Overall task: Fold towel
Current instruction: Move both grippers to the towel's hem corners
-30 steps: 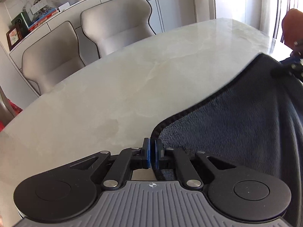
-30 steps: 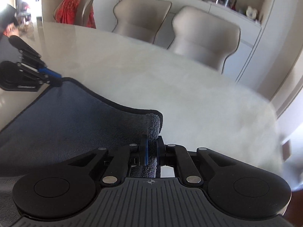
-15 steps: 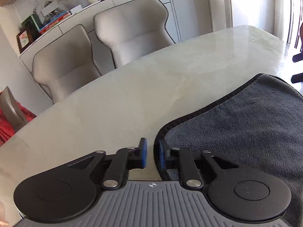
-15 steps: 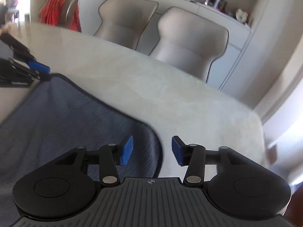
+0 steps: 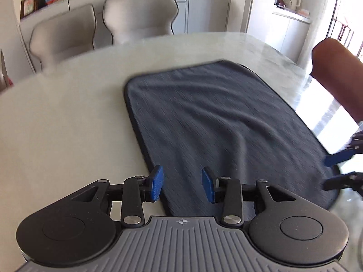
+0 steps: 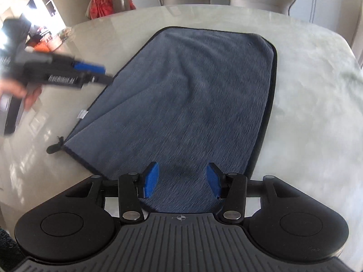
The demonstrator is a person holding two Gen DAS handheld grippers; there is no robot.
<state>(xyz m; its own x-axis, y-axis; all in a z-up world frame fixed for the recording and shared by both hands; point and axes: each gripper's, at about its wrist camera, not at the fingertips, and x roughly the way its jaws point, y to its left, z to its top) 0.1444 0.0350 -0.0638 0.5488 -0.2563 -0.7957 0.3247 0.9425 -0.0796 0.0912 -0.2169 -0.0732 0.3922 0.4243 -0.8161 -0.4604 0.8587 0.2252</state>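
Observation:
A dark blue-grey towel with black trim lies flat on the pale marble table, folded over once; it also shows in the right wrist view. A white label and a small hanging loop show at its left edge. My left gripper is open and empty, raised over the towel's near left edge. My right gripper is open and empty above the towel's near end. The right gripper's blue fingers show at the towel's right corner in the left wrist view. The left gripper shows blurred in the right wrist view.
The marble table extends around the towel. Two beige chairs stand at its far side, before a white sideboard. A brown chair stands at the right end. A chair with a red cloth stands at the far left.
Both grippers were shut on the towel's corners a second ago. They have opened, let the towel go, and risen back. The towel now lies flat on the table.

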